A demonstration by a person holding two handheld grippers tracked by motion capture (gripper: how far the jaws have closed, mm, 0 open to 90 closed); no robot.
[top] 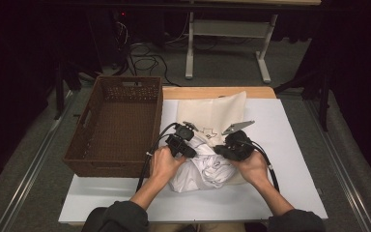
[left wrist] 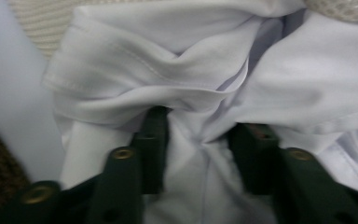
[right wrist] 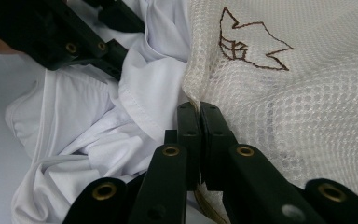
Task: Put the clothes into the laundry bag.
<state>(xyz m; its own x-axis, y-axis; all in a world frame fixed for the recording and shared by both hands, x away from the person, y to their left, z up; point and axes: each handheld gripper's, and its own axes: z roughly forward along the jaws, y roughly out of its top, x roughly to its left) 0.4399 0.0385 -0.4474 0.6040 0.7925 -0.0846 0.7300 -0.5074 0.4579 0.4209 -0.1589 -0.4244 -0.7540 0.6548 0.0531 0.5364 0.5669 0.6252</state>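
A cream mesh bag (top: 217,112) with a brown stitched emblem (right wrist: 249,44) lies on the white table (top: 292,159). A crumpled white garment (top: 207,170) sits at its near end, beside the bag's edge (right wrist: 189,88). My right gripper (right wrist: 199,109) is shut on that mesh edge, its jaws pressed together; in the high view the right gripper (top: 225,149) is at the garment's right. My left gripper (left wrist: 205,140) is open and pushed into the white garment (left wrist: 168,60), with a fold between its spread jaws. From above, the left gripper (top: 187,144) is at the garment's left.
A brown wicker basket (top: 112,166) with nothing in it stands at the table's left, close to my left hand. A wooden strip (top: 212,92) runs behind the bag. Bare tabletop lies to the right and in front. Cables trail from both grippers.
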